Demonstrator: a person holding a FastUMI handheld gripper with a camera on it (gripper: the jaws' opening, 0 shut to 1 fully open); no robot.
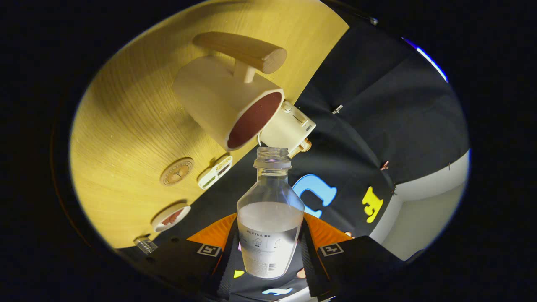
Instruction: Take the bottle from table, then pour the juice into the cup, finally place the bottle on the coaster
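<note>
We tilt the clear plastic bottle (270,218) — clamped between the gripper (269,256) fingers — mouth beside the cream cup (224,105) rim near the tabletop (121,138) edge; tip further to pour.

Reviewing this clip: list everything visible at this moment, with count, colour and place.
bottle: 1, clear, uncapped, whitish liquid inside, between the fingers, mouth toward the cup
cup: 1, cream with dark red inside, wooden handle, on the table just beyond the bottle's mouth
round coaster: 1, tan, on the table beside the cup
table: 1, light wood
gripper: 1, fingers closed on the bottle's sides
</note>
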